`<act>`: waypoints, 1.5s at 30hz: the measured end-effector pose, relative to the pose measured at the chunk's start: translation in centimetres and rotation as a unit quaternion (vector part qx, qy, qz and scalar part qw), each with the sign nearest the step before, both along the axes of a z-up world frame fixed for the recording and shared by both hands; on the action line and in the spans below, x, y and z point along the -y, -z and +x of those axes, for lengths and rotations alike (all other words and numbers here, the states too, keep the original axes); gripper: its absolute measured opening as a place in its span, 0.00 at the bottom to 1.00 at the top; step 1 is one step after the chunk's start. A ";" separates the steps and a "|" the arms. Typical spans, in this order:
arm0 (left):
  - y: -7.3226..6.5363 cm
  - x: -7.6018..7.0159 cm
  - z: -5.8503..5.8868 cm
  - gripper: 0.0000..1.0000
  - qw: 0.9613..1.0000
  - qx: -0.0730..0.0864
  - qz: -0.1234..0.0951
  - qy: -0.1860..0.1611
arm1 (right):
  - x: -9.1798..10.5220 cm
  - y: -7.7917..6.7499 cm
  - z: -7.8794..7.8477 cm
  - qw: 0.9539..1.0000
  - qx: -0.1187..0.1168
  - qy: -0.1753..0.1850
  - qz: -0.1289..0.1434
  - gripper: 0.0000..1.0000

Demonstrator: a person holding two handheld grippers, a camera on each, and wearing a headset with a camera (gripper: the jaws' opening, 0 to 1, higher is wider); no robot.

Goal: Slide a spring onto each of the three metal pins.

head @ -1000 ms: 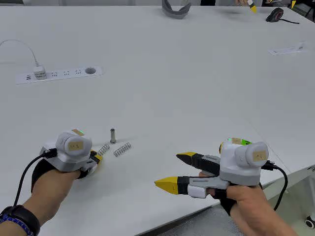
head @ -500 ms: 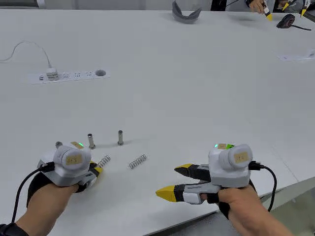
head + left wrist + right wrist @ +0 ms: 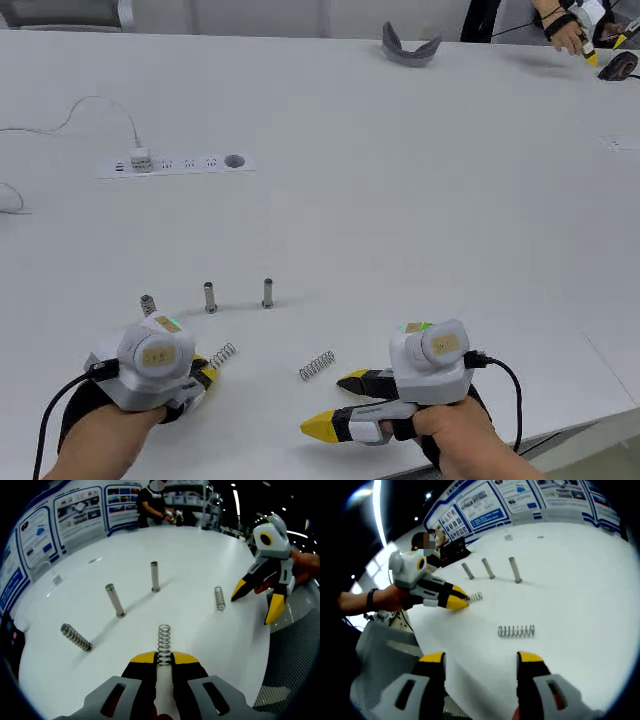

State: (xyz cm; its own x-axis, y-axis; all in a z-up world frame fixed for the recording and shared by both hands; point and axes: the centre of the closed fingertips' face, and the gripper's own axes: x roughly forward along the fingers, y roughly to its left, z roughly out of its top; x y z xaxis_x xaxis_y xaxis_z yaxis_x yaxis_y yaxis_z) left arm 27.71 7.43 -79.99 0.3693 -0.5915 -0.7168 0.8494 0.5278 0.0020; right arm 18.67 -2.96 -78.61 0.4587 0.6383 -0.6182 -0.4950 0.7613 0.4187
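Left gripper (image 3: 163,656) pinched shut on one end of a spring (image 3: 163,637); ahead of it on the white table (image 3: 400,200) stand the leftmost pin (image 3: 148,305), already wearing a fitted spring (image 3: 76,638), and the middle pin (image 3: 210,297) and right pin (image 3: 267,292), both bare. Right gripper (image 3: 481,657) jaws wide, empty; loose spring (image 3: 516,630) lies flat on the table just ahead of it.

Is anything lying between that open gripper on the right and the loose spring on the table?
Nothing visible does. Only bare table separates the right gripper from the loose spring just ahead; the left gripper, shut on a second spring, sits off to the side.
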 end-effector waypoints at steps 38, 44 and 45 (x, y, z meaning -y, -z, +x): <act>0.0 -0.6 -0.9 0.11 1.000 -0.010 -0.006 -0.009 | -1.4 -1.9 3.7 0.999 0.021 -0.002 0.025 0.61; -0.3 -0.5 -0.6 0.10 1.000 -0.011 -0.015 -0.014 | -1.4 -1.4 3.1 1.000 0.019 -0.011 0.020 0.61; -0.3 -0.4 -0.7 0.10 1.000 -0.012 -0.016 -0.013 | -1.3 -1.3 3.0 1.000 0.018 -0.012 0.019 0.61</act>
State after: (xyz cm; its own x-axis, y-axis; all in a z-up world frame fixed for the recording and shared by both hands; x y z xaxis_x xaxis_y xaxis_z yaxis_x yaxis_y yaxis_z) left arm 27.06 7.88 -79.67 0.3679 -0.6054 -0.7058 0.8349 0.5492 -0.0358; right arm 21.69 -1.63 -77.31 0.4648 0.6719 -0.5766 -0.5278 0.7332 0.4288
